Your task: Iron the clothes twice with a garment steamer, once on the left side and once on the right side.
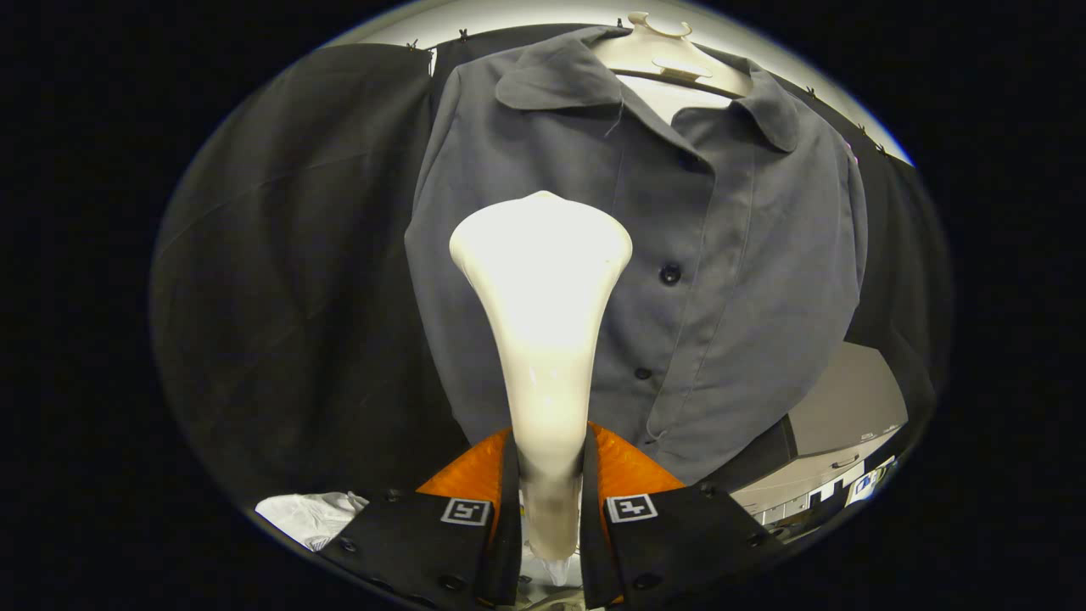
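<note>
Steamer (543,339): handle clamped between both fingers of the gripper (550,509), head raised before the left front of the shirt (721,280) on its hanger (670,59). Risk: top-heavy steamer could twist in the grip.

We count one grey button-front cloth shirt (721,280) and one cream plastic hanger (670,55) carrying it. On the shirt front we can make out three small dark round buttons (670,274). There is one glossy cream steamer head with a flared top (543,322), and two fingers (501,475) of one gripper (547,479) pressing on its neck.
</note>
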The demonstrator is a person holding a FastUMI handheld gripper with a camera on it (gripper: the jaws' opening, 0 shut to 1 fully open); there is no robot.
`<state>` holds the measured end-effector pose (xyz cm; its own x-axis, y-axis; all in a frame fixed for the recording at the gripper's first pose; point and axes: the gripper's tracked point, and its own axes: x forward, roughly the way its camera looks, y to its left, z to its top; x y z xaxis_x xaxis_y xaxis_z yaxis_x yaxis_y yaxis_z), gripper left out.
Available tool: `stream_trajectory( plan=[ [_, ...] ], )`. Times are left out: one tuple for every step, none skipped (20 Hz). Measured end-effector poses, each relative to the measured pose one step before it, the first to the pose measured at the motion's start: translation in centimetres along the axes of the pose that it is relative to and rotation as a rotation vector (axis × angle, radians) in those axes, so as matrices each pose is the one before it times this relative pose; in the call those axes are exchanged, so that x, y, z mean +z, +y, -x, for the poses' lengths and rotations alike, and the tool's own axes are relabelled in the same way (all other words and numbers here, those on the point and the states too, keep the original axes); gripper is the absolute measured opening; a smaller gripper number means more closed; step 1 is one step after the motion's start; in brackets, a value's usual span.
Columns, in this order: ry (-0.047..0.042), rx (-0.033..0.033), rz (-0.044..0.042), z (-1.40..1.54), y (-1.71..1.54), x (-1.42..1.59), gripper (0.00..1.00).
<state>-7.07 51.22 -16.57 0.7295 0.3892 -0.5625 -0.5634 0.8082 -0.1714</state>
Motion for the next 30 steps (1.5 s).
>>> stream_trajectory(
  plan=[
    [0.00854,0.00449,-0.00165,-0.330,0.137,-0.556,0.36],
    [0.00996,0.00301,-0.00225,-0.307,0.030,-0.626,0.36],
    [0.00881,0.00076,-0.00180,-0.417,-0.023,-0.494,0.36],
    [0.00846,-0.00081,-0.00131,-0.280,0.019,-0.584,0.36],
    [0.00925,-0.00108,-0.00024,-0.025,0.080,-0.433,0.36],
    [0.00863,-0.00074,0.00147,-0.137,-0.053,-0.388,0.36],
    [0.00829,-0.00150,0.00178,-0.176,-0.004,-0.436,0.36],
    [0.00701,0.00000,0.00095,-0.158,-0.089,-0.412,0.36],
    [0.00842,0.00104,-0.00023,-0.232,-0.048,-0.541,0.36],
    [0.00800,0.00089,-0.00125,-0.157,-0.079,-0.414,0.36],
    [0.00812,0.00009,-0.00095,-0.207,-0.131,-0.579,0.36],
    [0.00767,-0.00025,-0.00013,-0.223,-0.153,-0.551,0.36],
    [0.00879,-0.00067,-0.00037,-0.348,-0.041,-0.719,0.36],
    [0.01154,-0.00078,0.00022,-0.312,-0.133,-0.647,0.36],
    [0.01082,-0.00143,-0.00018,-0.316,0.025,-0.615,0.36],
    [0.01040,-0.00118,0.00172,-0.334,-0.152,-0.610,0.36],
    [0.00917,-0.00113,0.00108,-0.265,0.037,-0.485,0.36],
    [0.00860,0.00006,-0.00025,-0.248,-0.038,-0.486,0.36],
    [0.00864,0.00014,-0.00013,-0.372,-0.020,-0.576,0.36],
    [0.00835,-0.00001,0.00069,-0.248,-0.052,-0.492,0.36],
    [0.01023,0.00008,0.00179,-0.379,0.031,-0.633,0.36],
    [0.01101,0.00095,-0.00120,-0.347,-0.040,-0.651,0.36],
    [0.01168,0.00107,-0.00204,-0.360,0.028,-0.646,0.36],
    [0.01077,-0.00016,-0.00178,-0.262,0.003,-0.624,0.36],
    [0.01009,-0.00033,-0.00095,-0.405,0.109,-0.613,0.36],
    [0.00914,-0.00005,0.00020,-0.376,-0.007,-0.546,0.36],
    [0.00936,-0.00097,0.00098,-0.409,-0.031,-0.550,0.36],
    [0.00960,-0.00190,0.00148,-0.275,-0.123,-0.488,0.36],
    [0.00945,-0.00181,0.00044,-0.481,0.055,-0.587,0.36],
    [0.00936,-0.00061,-0.00066,-0.314,0.004,-0.536,0.36]
  ],
)
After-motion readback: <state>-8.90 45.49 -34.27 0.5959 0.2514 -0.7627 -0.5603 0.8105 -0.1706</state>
